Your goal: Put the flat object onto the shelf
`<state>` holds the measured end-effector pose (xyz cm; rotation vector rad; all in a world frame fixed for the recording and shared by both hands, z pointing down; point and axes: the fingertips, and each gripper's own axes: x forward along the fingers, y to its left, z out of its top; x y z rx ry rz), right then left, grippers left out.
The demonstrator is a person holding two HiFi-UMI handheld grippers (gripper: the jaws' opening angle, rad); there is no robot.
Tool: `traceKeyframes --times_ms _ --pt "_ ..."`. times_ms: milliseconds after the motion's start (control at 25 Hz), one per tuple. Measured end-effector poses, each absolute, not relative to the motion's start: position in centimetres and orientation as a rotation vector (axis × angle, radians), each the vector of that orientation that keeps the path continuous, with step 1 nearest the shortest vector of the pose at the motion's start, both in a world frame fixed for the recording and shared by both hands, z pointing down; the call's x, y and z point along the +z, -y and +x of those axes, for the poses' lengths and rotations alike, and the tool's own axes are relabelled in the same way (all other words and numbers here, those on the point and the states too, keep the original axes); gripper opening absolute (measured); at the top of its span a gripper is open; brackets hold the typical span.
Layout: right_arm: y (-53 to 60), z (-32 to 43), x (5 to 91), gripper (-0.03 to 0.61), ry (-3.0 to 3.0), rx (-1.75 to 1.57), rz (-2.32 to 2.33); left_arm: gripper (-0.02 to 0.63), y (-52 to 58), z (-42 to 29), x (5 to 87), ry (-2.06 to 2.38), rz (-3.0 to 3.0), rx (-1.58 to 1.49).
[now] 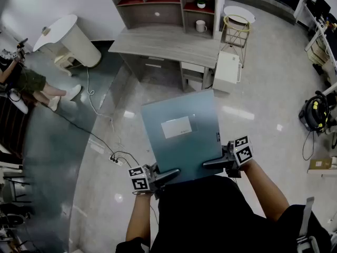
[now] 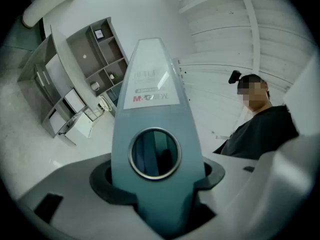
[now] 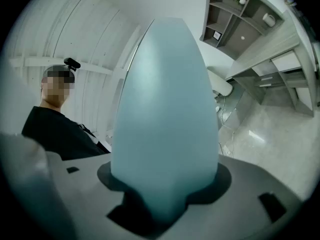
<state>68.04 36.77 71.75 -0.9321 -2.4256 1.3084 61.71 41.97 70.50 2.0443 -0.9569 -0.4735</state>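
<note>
Flat binder: clamped between jaws of left gripper and right gripper, held aloft; shelf not yet reached, placement outstanding.

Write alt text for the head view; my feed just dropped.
A flat blue folder is held out above a glossy floor, the left gripper and right gripper each clamped on its near edge. A desk with a shelf unit stands ahead.
</note>
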Motion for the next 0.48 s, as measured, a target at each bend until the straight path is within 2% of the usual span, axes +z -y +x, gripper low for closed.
traceKeyframes --times_ms 480 --pt "-38.2 68.4 71.6 0.291 2.358 1.346 -1.050 0.296 -44.2 62.6 70.5 1.067 1.991 -0.525"
